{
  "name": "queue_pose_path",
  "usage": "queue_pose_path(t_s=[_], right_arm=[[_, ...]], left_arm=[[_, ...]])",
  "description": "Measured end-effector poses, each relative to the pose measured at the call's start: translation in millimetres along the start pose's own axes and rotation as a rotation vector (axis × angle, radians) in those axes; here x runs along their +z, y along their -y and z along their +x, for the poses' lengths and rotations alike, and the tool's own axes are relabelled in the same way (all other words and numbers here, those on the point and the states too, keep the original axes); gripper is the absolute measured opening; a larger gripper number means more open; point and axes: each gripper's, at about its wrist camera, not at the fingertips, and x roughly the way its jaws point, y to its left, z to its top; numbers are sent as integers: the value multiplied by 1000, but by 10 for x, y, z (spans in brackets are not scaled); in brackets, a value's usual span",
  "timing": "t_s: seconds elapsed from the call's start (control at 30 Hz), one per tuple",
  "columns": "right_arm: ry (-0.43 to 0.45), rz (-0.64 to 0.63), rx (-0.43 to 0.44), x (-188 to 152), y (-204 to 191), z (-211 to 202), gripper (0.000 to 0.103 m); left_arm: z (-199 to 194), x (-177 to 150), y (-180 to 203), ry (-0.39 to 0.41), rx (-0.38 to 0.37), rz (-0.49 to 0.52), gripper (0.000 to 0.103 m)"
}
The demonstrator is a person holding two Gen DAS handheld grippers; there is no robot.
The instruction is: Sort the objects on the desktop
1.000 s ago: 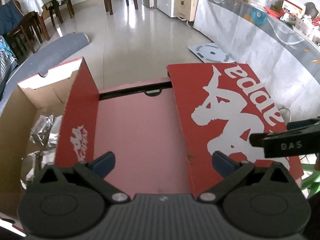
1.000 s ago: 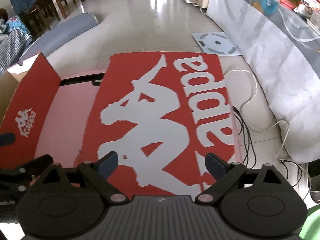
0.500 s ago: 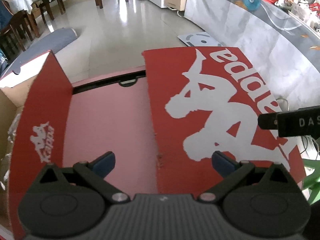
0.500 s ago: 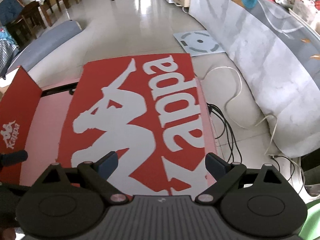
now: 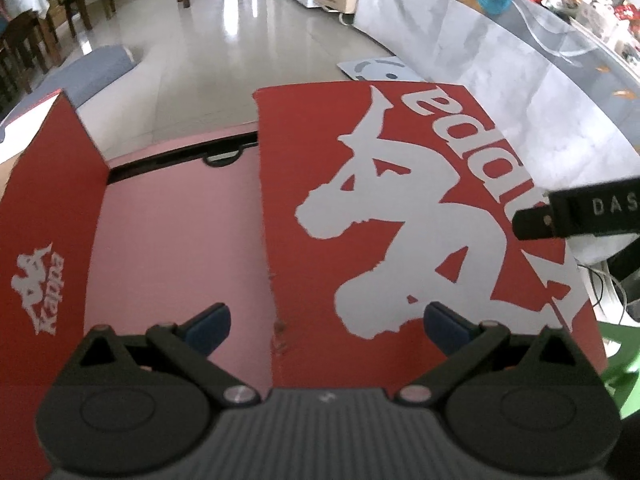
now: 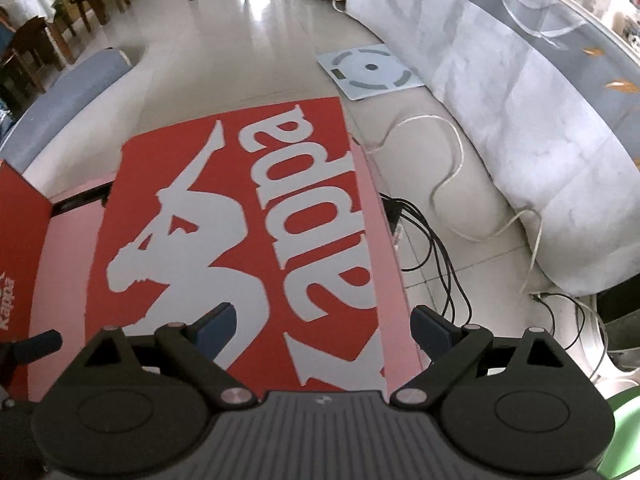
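A red shoe box (image 5: 400, 208) lies below both grippers, its big flap printed with a white figure and lettering. Beside that flap is the pale pink panel (image 5: 180, 240). A red side flap (image 5: 44, 240) with a small white logo stands upright on the left. My left gripper (image 5: 326, 326) hovers open over the seam between the pink panel and the printed flap, holding nothing. My right gripper (image 6: 325, 327) is open over the near right part of the printed flap (image 6: 240, 220), also holding nothing. Its black body (image 5: 580, 212) shows at the right of the left wrist view.
A bathroom scale (image 6: 370, 68) lies on the tiled floor beyond the box. Black and white cables (image 6: 432, 248) trail to its right, beside a grey-white cloth-draped counter (image 6: 520, 100). A grey rolled mat (image 6: 72, 92) lies at far left, and something green (image 6: 624, 432) at lower right.
Both grippers have drifted right over the box and sunk a little. The brown carton with foil has left the left wrist view. More floor and cables show in the right wrist view. Jaws unchanged.
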Motion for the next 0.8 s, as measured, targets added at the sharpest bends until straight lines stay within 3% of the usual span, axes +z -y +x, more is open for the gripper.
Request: queue_pose_path(t_s=[0.3,0.53,0.8], right_arm=[[-66,33,-11,68,101,218,94],[-147,116,68,54,172,347,94],[-147,52,69,16,50,352,94]], left_arm=[[131,13,146,-3,-35,33,103],[139,12,130,-3,-51,29,103],[130,-7,98,8,-53,30,103]])
